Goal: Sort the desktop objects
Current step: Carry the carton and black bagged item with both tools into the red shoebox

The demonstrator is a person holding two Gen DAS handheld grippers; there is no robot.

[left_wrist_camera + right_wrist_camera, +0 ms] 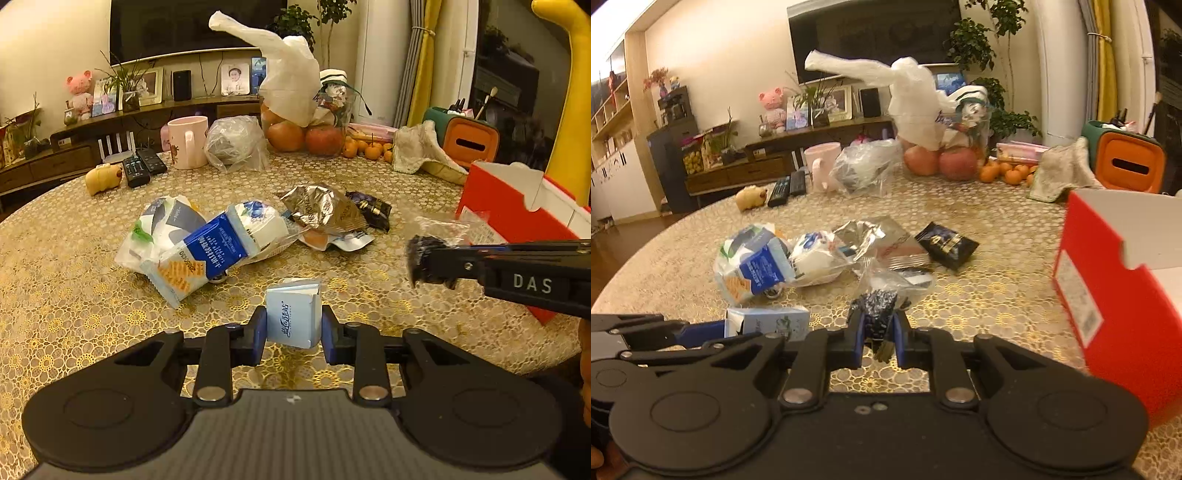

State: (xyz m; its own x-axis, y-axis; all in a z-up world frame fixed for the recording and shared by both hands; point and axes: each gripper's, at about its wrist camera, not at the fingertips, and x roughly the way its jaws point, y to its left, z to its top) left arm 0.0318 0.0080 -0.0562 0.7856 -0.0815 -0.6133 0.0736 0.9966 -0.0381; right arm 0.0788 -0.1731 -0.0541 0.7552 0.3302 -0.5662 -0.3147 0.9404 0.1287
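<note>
Only rightward: carton's printed side

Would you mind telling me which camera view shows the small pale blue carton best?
The left wrist view: the pale blue carton sits centred between the left gripper pads, printed face and torn top visible. In the right wrist view the carton appears only at the lower left, side-on and partly hidden behind the right gripper frame.

Left black plastic two-finger gripper: matte body w/ ribbed centre panel, two round discs, silver pivot screws, blue pads. Right black plastic two-finger gripper: same build, blue pads; white "DAS" lettering on its side in left wrist view.
</note>
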